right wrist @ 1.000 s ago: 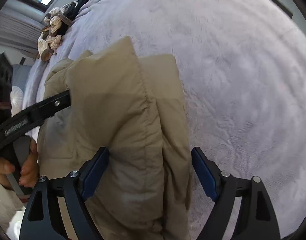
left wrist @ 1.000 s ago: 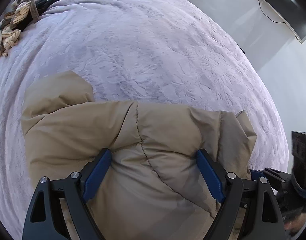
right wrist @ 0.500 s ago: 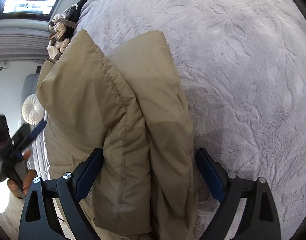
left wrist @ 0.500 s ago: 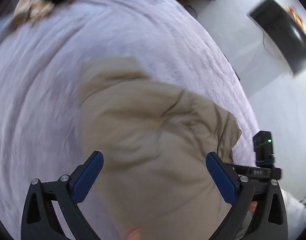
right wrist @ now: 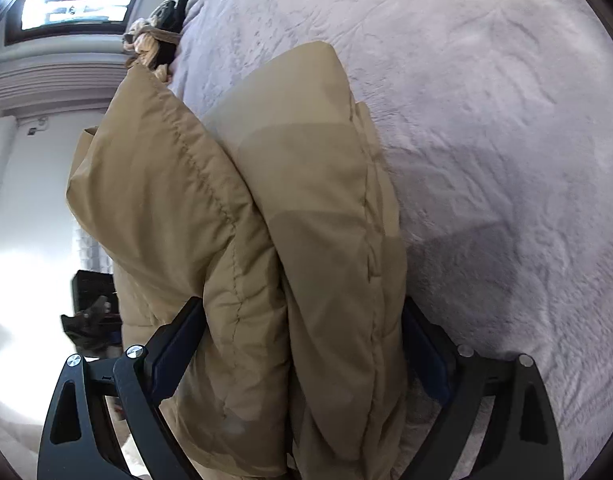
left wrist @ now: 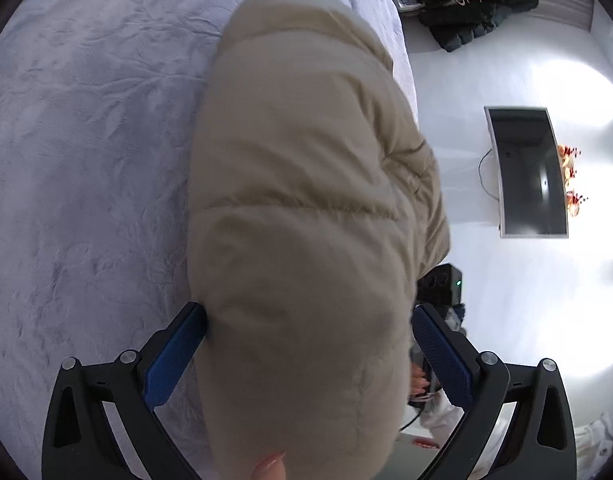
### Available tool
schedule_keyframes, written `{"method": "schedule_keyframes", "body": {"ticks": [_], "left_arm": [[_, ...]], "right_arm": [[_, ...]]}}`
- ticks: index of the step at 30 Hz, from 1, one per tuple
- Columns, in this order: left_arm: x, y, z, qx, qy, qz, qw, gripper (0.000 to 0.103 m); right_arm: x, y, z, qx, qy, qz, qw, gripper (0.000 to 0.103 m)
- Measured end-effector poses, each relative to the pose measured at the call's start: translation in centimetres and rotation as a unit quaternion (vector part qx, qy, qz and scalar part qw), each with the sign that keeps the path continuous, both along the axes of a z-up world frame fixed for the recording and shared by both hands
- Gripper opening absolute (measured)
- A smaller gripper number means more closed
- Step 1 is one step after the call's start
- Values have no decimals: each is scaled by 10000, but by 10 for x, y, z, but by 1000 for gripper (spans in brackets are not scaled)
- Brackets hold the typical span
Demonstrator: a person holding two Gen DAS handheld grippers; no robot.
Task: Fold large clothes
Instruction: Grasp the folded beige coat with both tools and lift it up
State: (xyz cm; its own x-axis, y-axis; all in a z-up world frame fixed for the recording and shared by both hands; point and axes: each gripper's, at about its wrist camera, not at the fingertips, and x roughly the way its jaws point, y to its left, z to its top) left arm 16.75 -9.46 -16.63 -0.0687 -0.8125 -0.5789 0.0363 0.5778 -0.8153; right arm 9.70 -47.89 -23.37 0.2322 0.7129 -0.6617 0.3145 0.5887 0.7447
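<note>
A puffy beige jacket (left wrist: 306,160) lies bundled along the edge of a lilac bedspread (left wrist: 86,160). My left gripper (left wrist: 306,312) stands at its widest with the jacket's bulk filling the gap. The cloth touches the left blue pad (left wrist: 174,356) and sits just clear of the right one. A fingertip (left wrist: 270,466) shows under the bundle. In the right wrist view the folded jacket (right wrist: 306,200) is raised a little over the bedspread (right wrist: 506,120) and throws a shadow. My right gripper (right wrist: 302,304) is shut on it, and its left pad (right wrist: 178,344) dents the cloth.
White floor and a wall-mounted screen (left wrist: 526,172) lie past the bed's edge, with dark clothes (left wrist: 466,4) heaped at the top. A pile of knotted cream rope cushions (right wrist: 150,44) sits at the bed's far end. The other gripper's black body (right wrist: 90,320) shows at the left.
My left gripper let its jaws out wider, rolled and swung round to the jacket's end near the bed edge. My right gripper sank slightly, still around the fold.
</note>
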Motion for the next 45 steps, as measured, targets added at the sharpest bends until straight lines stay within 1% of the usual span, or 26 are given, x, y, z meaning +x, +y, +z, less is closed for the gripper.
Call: {"method": "schedule_keyframes", "body": {"ticks": [6,12,16,21,22,23,24,25,27,28,30,32,37,39,40,45], "left_arm": [[3,-2,-23,12,76,-49,10000,103],[3,-9,-38,-44,207,-157,9997,103],[3,-20,-42,52,347,-242,9991,103],[-3,-35,-37,154,265,-336,9990,103],[-4,-41,-35,151,275,-330,9990,103],[-3,-42,-34,152,295,-338,9989,103],[-2,-42,-33,151,304,-353,9988,103],[0,-40,-35,153,300,-361,9988,103],[0,-42,-32,160,247,-351,9989,103],[-1,-44,-29,162,206,-327,9991,101],[-5,-42,-24,117,115,-277,9995,95],[-9,-39,-18,2,57,-232,9997,90],[-15,-38,-2,-139,-85,-264,9995,89],[-17,-32,1,-173,-127,-235,9995,89],[-18,-22,4,-205,-159,-202,9995,89],[-23,-4,26,-340,-348,2,9988,89]], "right_arm": [[12,4,-10,485,-141,199,9985,94],[32,19,-16,771,-208,382,9961,94],[38,25,-24,800,-100,348,9961,96],[38,29,-22,746,17,258,9969,95],[39,32,-22,752,38,241,9969,94],[38,33,-21,818,65,210,9964,91],[39,36,-21,916,85,175,9956,86],[37,34,-21,990,85,150,9949,83],[32,31,-18,1061,29,111,9943,72],[31,32,-15,1077,-3,85,9941,69],[27,31,-10,1103,-81,15,9939,60],[22,30,-5,1132,-147,-13,9935,55],[11,28,7,1291,-342,-75,9910,53],[6,28,11,1319,-403,-109,9904,53],[4,27,14,1350,-440,-133,9898,53],[-5,35,34,1399,-689,-65,9877,53]]}}
